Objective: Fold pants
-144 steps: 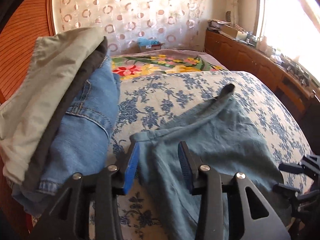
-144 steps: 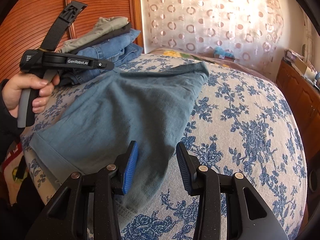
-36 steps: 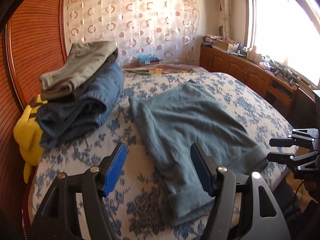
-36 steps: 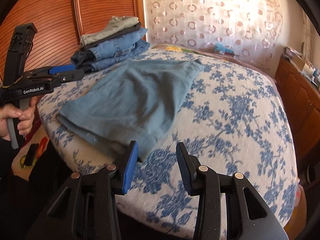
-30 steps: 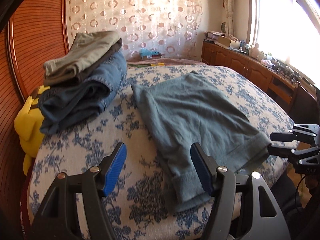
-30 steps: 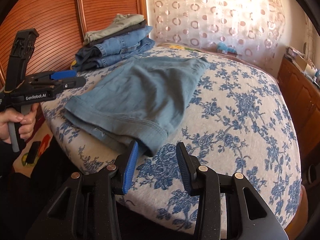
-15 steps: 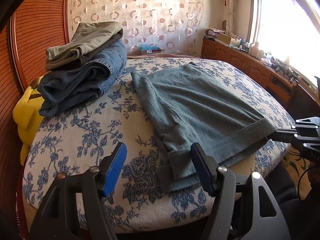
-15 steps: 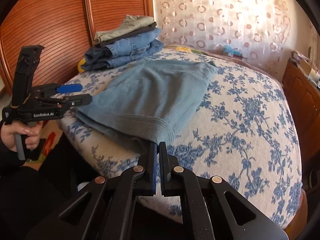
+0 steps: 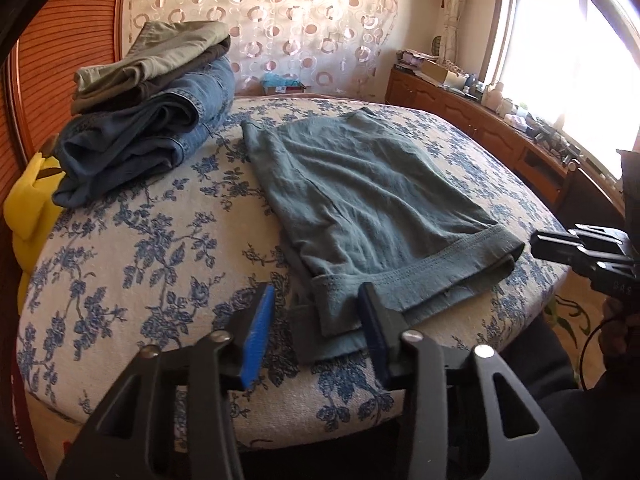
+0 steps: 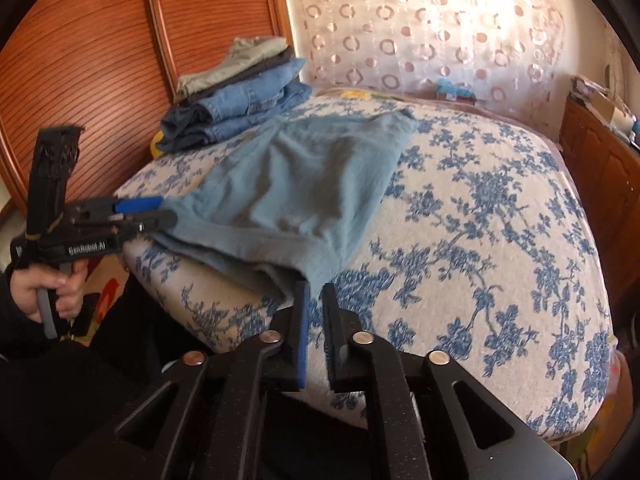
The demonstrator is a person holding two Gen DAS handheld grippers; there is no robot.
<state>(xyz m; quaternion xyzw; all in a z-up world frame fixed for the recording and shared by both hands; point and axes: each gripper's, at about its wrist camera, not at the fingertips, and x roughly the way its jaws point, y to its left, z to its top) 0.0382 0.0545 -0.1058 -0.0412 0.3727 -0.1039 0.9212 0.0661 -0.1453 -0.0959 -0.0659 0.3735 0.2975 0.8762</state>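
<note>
Teal pants [image 9: 360, 184] lie folded lengthwise on the flowered bed cover [image 9: 140, 260], with the leg hems at the near edge. My left gripper [image 9: 314, 320] straddles the left hem corner. Its jaws are closing, the cloth is between the blue pads, and the left pad still stands clear of it. From the right wrist view this gripper [image 10: 166, 209] sits at the pants' [image 10: 304, 176] left corner. My right gripper [image 10: 314, 300] is at the right hem corner, jaws opening by a narrow gap with no cloth seen between them. In the left wrist view its tips [image 9: 538, 240] stop just short of the hem.
A stack of folded jeans and khaki trousers [image 9: 152, 100] sits at the bed's far left, with a yellow object [image 9: 32, 200] beside it. Ribbed wooden panels [image 10: 100, 60] rise behind. A wooden cabinet [image 9: 480, 120] runs under the window at right. A hand [image 10: 52, 288] holds the left gripper's handle.
Both grippers came down to the pants' hem at the near edge of the bed. The left jaws narrowed around the hem corner. The right jaws shut, then parted slightly.
</note>
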